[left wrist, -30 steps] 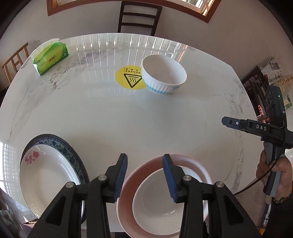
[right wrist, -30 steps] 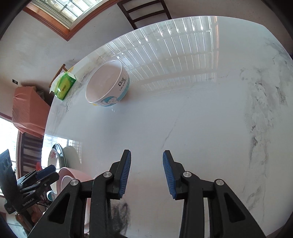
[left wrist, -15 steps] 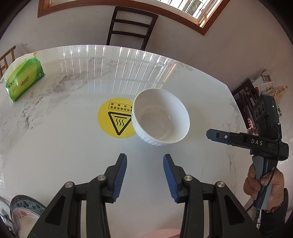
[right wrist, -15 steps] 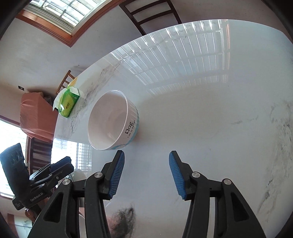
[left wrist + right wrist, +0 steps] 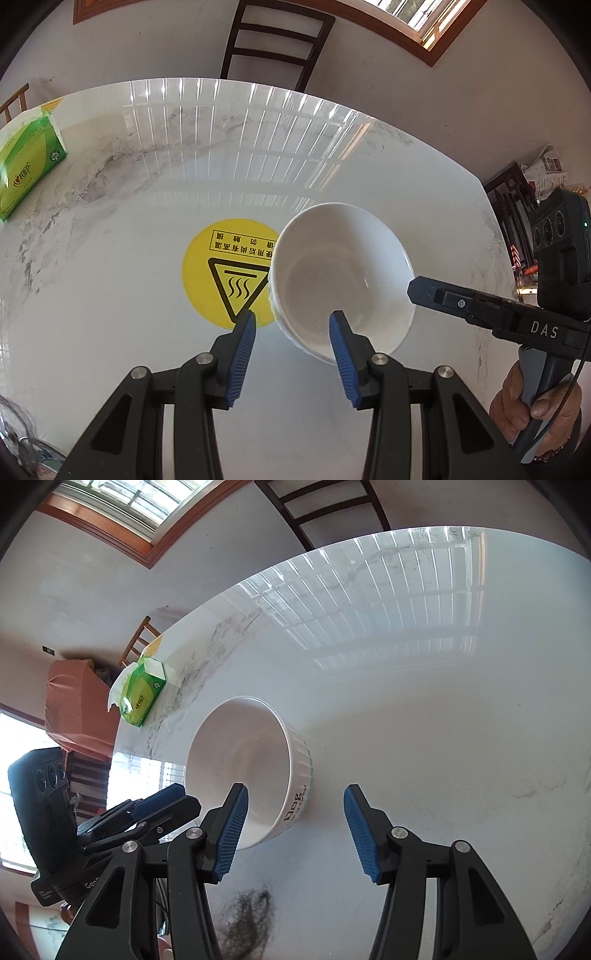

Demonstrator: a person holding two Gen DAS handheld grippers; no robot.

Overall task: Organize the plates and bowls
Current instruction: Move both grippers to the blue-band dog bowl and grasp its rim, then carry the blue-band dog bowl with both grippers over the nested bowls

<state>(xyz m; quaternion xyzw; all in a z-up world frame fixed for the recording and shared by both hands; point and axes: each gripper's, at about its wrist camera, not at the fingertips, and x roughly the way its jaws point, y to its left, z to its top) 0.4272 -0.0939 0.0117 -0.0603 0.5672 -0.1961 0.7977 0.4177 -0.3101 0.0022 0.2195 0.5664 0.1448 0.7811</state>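
We see a tissue pack [image 5: 27,162] at the table's [image 5: 110,295] left edge, then a yellow sticker [image 5: 229,273]. The white bowl [image 5: 341,273] stands beside it. Our left gripper [image 5: 291,336] straddles its near rim, spread; the right gripper [image 5: 295,812], jaws just widened, straddles its other side, not touching.

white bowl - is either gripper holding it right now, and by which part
Nothing is held. Both grippers, left and right, have open jaws straddling opposite sides of the white bowl's rim, pads not pressing it.
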